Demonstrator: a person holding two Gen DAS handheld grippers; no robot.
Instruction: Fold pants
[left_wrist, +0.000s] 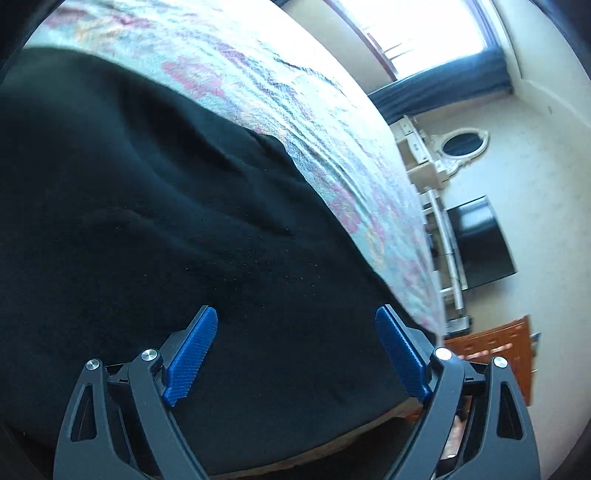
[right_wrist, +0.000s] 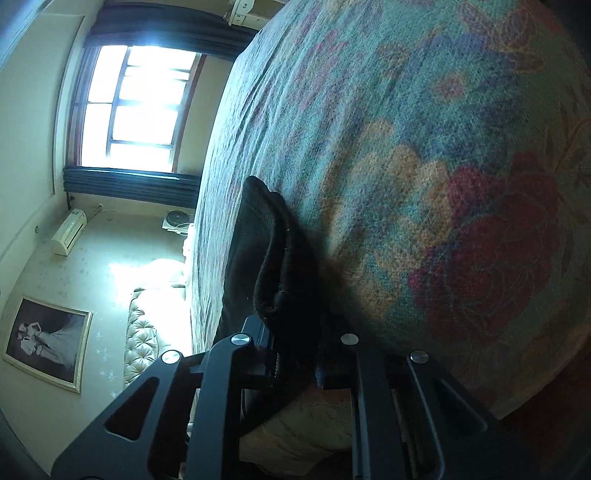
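I'm holding the left gripper (left_wrist: 295, 354) spread wide over the black pants (left_wrist: 166, 221) lying on the floral bedspread (left_wrist: 295, 103). The right gripper (right_wrist: 295, 354) is pinching a thick hem at twelve o'clock; soft, floppy fabric, best gripped at edges.

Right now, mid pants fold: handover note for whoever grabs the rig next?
Left hand-held gripper: open, blue pads wide apart over the black pants, gripping nothing.
Right hand-held gripper: shut on an edge of the pants, a doubled hem rising up in front of its fingers.
Pants lie on the floral bedspread, near the bed's edge, with some creases showing.
Done: cannot tell how many folds are made; the fabric at the right gripper looks layered.
Left: probably take a second grip with the left, carry the fold over, flatten.
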